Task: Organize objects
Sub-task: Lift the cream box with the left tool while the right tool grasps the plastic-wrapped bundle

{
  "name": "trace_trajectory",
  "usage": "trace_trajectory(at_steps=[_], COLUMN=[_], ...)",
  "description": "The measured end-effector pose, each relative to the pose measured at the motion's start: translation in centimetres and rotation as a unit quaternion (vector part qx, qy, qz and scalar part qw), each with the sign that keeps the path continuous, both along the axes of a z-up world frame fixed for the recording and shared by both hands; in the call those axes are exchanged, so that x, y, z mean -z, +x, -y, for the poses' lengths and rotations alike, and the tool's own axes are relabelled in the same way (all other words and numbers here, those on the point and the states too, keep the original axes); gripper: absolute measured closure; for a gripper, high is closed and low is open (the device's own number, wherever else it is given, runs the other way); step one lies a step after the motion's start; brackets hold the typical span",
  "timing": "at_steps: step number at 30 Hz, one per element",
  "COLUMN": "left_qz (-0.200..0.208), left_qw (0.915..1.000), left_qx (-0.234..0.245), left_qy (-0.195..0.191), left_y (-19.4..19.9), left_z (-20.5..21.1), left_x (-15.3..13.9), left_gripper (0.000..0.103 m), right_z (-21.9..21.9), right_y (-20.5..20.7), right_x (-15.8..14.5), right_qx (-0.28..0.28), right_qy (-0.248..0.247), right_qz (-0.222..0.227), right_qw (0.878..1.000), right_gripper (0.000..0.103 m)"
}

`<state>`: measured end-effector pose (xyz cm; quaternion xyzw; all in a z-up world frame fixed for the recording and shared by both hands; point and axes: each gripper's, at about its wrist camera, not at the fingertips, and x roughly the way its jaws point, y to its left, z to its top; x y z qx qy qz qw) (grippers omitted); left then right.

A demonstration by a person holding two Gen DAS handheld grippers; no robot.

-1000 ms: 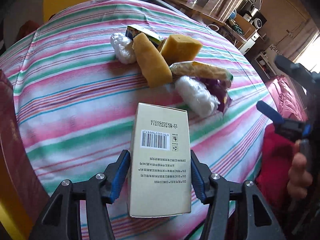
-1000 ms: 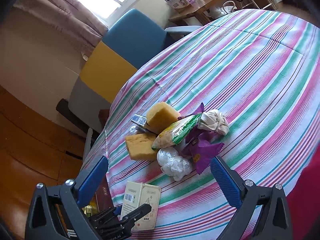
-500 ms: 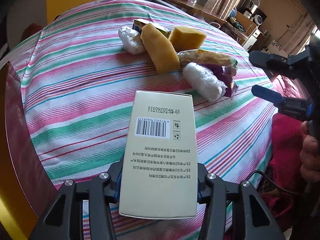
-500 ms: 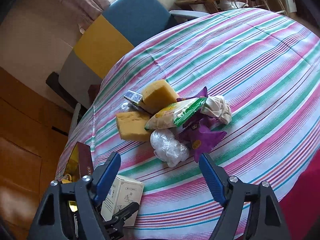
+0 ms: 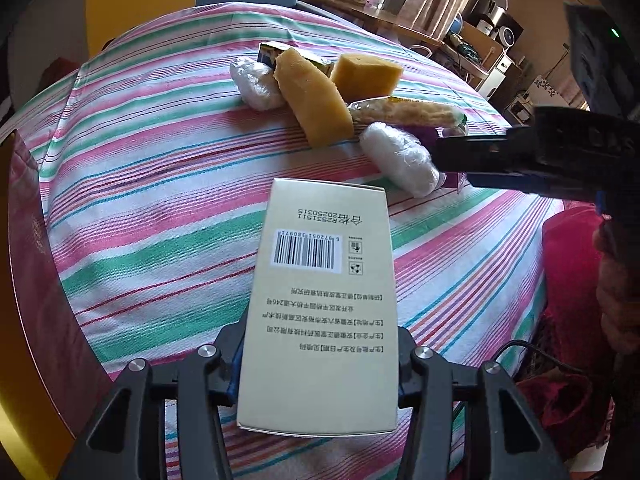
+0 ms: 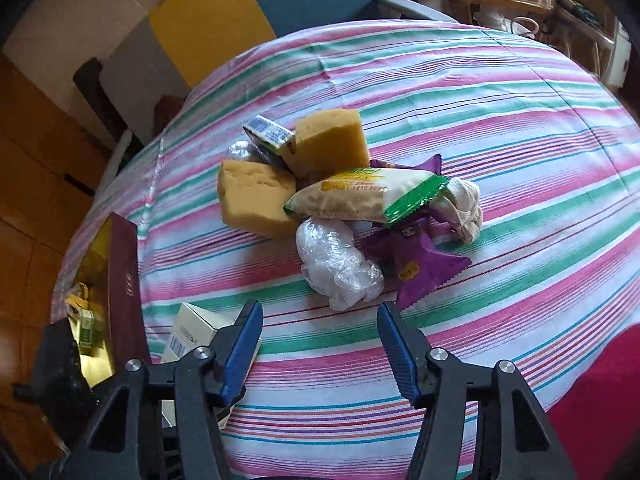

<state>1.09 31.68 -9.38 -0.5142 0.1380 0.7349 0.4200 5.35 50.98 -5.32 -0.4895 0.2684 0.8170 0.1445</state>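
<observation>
Left gripper [image 5: 320, 364] fingers pinch cream box [image 5: 320, 300], long axis pointing ahead toward pile; right gripper [image 6: 320, 344] fingers spread, empty, nearer pile; plastic-wrapped bundle [image 6: 340, 268] lies just ahead between them; sponges [image 6: 256, 200] beyond.

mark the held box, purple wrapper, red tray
box [image 5: 320, 300], left wrist view, printed face.
purple wrapper [image 6: 424, 268], right wrist view, lower flap.
red tray [image 6: 125, 280], right wrist view, outer side wall.

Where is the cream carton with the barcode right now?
The cream carton is clamped in the left hand-held gripper, above the striped tablecloth's near edge, short of the wrapped plastic bundle. In the right wrist view it shows at lower left, beside the maroon box.
</observation>
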Motion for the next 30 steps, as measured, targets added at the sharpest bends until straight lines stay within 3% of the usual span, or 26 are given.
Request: trace_trajectory(at_steps=[4, 8, 10, 14, 30], left_qz=[0.001, 0.004, 0.006, 0.012, 0.032], left_qw=[1.0000, 0.9999, 0.9999, 0.9997, 0.9987], left_qx=[0.000, -0.002, -0.003, -0.006, -0.013], left_qy=[0.004, 0.010, 0.013, 0.018, 0.037], left_y=[0.2, 0.2, 0.3, 0.2, -0.5], left_z=[0.6, 1.0, 1.1, 1.4, 1.7], left_x=[-0.2, -0.3, -0.3, -0.4, -0.6], left_gripper=[0.051, 0.050, 0.050, 0.050, 0.050], right_z=[0.0, -0.4, -1.0, -1.8, -4.7], right_y=[-3.1, -5.4, -5.8, -5.7, -4.6], right_x=[0.9, 1.9, 3.3, 4.0, 4.8], right_qx=[-0.022, -0.027, -0.026, -0.023, 0.010], right_qy=[0.016, 0.091, 0.077, 0.066, -0.008], right_qz=[0.018, 0.044, 0.063, 0.071, 0.055], right_qw=[0.999, 0.994, 0.995, 0.995, 0.998], right_gripper=[0.045, 0.051, 0.059, 0.063, 0.058])
